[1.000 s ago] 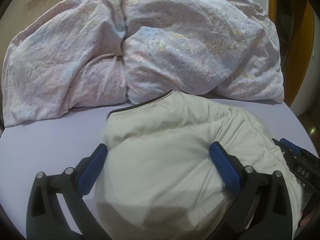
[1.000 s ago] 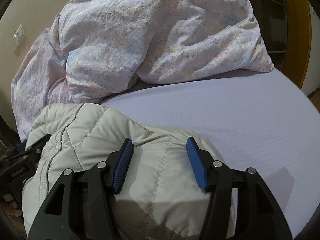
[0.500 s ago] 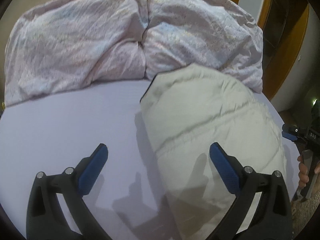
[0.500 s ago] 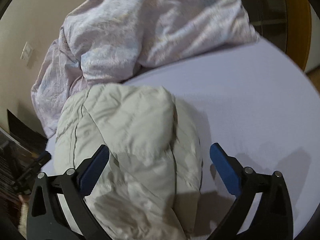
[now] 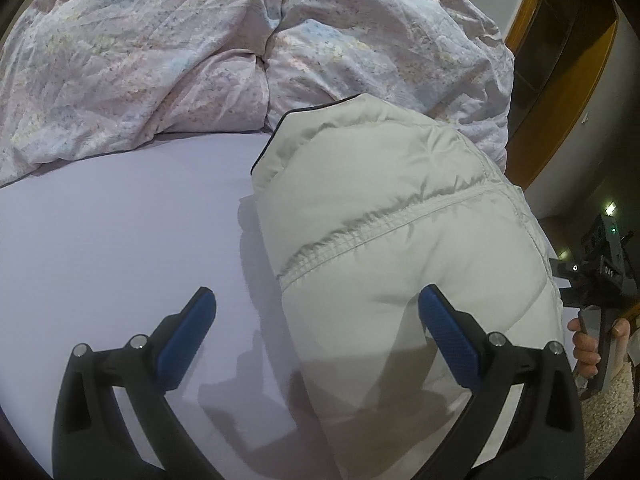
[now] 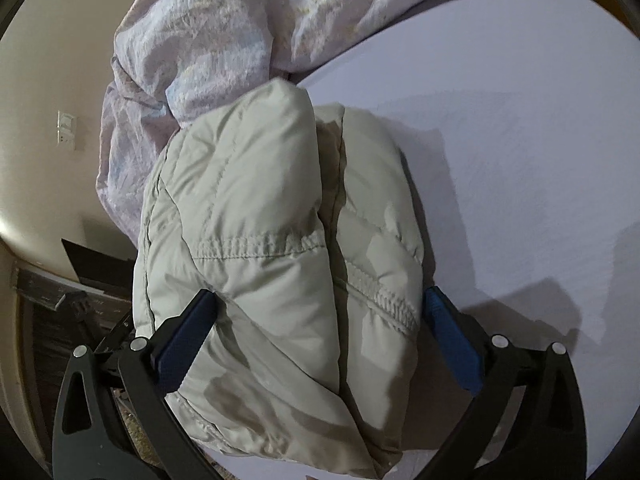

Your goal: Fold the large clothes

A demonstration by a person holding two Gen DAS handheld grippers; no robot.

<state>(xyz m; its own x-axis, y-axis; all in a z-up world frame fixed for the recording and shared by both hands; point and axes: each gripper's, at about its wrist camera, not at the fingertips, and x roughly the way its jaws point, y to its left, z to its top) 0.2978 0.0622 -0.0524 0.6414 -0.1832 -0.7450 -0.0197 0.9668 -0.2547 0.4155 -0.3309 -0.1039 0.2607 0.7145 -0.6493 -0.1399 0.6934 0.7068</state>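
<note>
Right wrist view, nearest item: right gripper [image 6: 316, 344], jaws spread wide and released, blue pads [image 6: 182, 346] straddling the near end of a pale puffy jacket [image 6: 256, 240] without visibly pinching it; whether the pads brush the fabric cannot be told. Jacket: folded into a thick, rounded bundle, one padded layer lapped over another with a deep crease running lengthwise, lying on a lilac bed sheet [image 6: 520, 160] close to the mattress edge. Step in hand, as judged: letting go after a fold and settling the bundle. To do it well, back the open jaws straight off so no layer is dragged, then press or smooth the springy top layer, since the padding looks likely to puff up and unfold. Left wrist view: left gripper [image 5: 316, 340], jaws likewise wide apart and holding nothing; its left pad sits over bare sheet, its right pad [image 5: 448, 340] over the jacket's near part, so the bundle's left edge runs between the jaws. At the right edge a hand [image 5: 588, 348] grips the other tool's handle. Farther back: a crumpled floral duvet [image 5: 160, 60] heaped across the bed, touching the jacket's far end. Beyond: wooden frame [image 5: 560, 80] and wall.
</note>
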